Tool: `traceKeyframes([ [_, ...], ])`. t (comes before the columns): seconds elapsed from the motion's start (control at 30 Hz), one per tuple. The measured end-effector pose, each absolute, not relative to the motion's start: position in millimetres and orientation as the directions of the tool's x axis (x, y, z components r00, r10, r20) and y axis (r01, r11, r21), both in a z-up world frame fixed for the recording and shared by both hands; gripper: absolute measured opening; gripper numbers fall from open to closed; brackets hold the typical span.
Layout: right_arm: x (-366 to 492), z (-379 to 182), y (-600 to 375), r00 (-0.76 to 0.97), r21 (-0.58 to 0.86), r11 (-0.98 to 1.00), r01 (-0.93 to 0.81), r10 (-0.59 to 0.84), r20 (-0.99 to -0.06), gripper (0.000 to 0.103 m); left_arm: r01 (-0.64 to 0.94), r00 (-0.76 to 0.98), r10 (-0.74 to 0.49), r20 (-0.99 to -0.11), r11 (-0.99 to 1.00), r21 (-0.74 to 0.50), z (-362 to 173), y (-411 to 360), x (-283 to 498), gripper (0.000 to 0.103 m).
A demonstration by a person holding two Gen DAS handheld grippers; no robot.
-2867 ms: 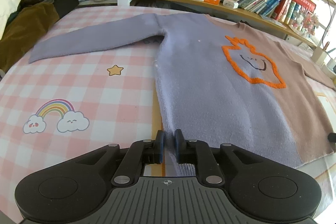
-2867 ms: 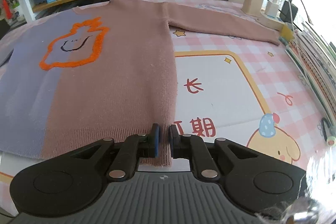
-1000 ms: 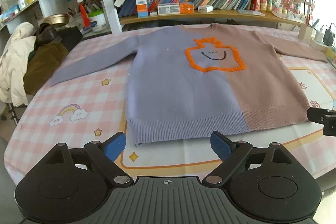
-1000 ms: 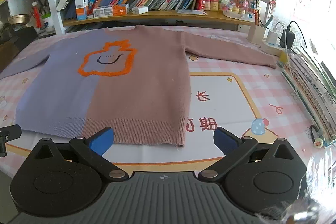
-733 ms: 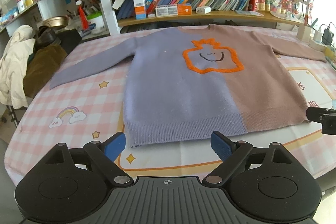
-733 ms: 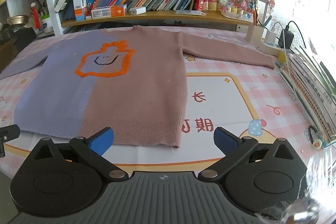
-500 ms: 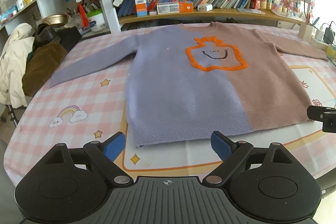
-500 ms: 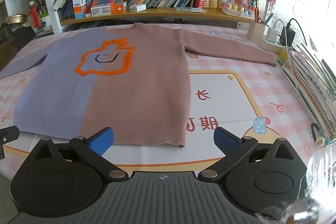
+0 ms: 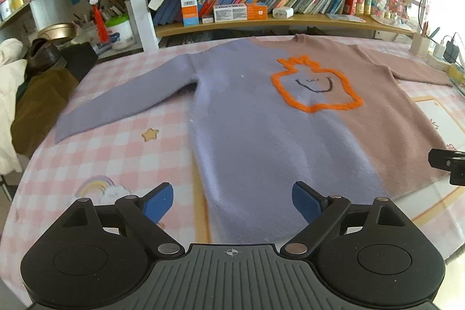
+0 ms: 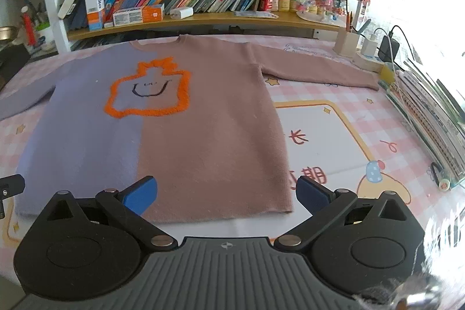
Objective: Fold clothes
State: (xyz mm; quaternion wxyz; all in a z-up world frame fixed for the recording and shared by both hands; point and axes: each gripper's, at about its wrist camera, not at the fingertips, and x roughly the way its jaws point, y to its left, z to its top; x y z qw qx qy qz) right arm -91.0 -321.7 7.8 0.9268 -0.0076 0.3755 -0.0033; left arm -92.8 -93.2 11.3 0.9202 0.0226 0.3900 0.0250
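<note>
Both grippers nearer sweater than a second ago | sweater (image 9: 261, 135) flat on counter (image 9: 96, 159), long axis running away from fingers | left gripper (image 9: 232, 201) over purple hem, right gripper (image 10: 226, 195) over brown hem | fingers released, empty

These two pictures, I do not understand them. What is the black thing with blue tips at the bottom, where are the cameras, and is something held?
No robot here: a person holds one hand tool in each hand, and each tool carries a wide-angle camera looking forward along its two fingers. One picture comes from the left gripper, the other from the right gripper. The blue tips are finger pads. Both grippers stand wide open and hold nothing. On the pink checked tablecloth lies a sweater, flat, half purple, half brownish pink, sleeves spread out. Behind it stands a bookshelf.
</note>
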Motion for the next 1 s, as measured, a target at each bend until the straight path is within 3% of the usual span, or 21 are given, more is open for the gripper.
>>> traceKeyframes([
  [0.3,-82.8,10.2,-283.3,0.720,-0.021,0.996,0.091,-0.081,-0.689,0.103,-0.063,0.704,0.052,-0.708,0.998,0.011,4.5,-26.3,-65.3,0.091],
  [0.7,-81.6,8.1,-248.7,0.687,-0.082,0.984,0.155,-0.167,-0.707,0.103,-0.322,0.751,0.185,-0.634,0.941,-0.107,-22.7,108.2,-41.0,0.089],
  [0.9,-85.6,6.1,-246.3,0.661,-0.117,0.974,0.194,-0.218,-0.718,0.103,-0.434,0.753,0.234,-0.615,0.879,-0.197,-36.8,160.7,-23.6,0.083],
  [1.0,-88.6,5.3,-245.8,0.649,-0.135,0.968,0.211,-0.242,-0.721,0.103,-0.474,0.748,0.249,-0.615,0.849,-0.233,-42.8,183.1,-14.7,0.071],
])
